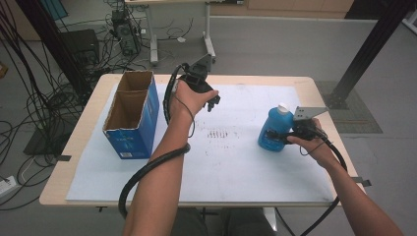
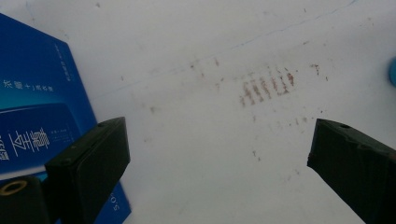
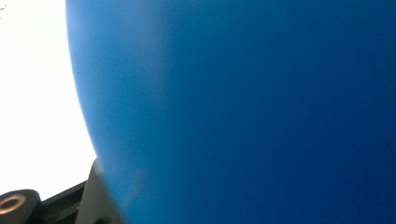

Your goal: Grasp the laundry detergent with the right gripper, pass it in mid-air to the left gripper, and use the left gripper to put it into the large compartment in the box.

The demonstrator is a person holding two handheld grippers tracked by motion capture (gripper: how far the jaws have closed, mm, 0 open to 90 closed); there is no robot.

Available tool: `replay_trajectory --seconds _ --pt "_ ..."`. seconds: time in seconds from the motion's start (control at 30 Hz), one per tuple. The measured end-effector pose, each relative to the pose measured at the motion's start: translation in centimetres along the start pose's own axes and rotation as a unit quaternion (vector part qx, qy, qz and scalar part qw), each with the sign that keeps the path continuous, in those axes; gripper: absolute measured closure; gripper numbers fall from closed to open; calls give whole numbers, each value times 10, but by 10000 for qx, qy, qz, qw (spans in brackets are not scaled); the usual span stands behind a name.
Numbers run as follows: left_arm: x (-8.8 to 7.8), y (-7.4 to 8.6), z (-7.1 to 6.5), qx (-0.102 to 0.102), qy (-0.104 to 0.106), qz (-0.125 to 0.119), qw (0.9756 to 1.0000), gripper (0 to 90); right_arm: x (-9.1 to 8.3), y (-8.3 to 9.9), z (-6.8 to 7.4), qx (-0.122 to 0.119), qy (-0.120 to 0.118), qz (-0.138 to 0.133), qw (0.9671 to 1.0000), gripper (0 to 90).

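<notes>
A blue bottle (image 1: 271, 130) with a white cap stands upright at the right of the white mat (image 1: 231, 167). My right gripper (image 1: 282, 135) comes at it from the right and is shut on its body. In the right gripper view the bottle's blue side (image 3: 233, 112) sits right against the camera, with one black jaw at the lower left. My left gripper (image 1: 212, 102) is held above the back middle of the mat, to the right of an open blue carton (image 1: 132, 115). Its jaws (image 2: 219, 140) stand wide open with nothing between them, over bare mat.
The carton (image 2: 32, 107) stands at the left of the table with its top flaps open, showing two compartments. Brown smudge marks (image 1: 220, 133) lie mid-mat between the carton and the bottle. Cables trail from both grippers. Beyond the table are desk legs, a black frame post and floor cables.
</notes>
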State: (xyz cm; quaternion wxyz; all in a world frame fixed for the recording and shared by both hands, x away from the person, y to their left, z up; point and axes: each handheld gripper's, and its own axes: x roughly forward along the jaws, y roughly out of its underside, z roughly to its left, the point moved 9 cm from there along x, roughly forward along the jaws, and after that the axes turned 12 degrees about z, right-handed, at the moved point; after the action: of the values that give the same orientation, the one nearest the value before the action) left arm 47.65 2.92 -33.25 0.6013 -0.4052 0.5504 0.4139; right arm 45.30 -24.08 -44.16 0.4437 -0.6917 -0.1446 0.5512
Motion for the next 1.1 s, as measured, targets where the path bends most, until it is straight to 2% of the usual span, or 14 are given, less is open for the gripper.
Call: replay_trajectory --seconds 1.1 --pt "-6 3 4 -15 -54 -24 10000 57 0 1 1 -6 77 -39 10000 422"
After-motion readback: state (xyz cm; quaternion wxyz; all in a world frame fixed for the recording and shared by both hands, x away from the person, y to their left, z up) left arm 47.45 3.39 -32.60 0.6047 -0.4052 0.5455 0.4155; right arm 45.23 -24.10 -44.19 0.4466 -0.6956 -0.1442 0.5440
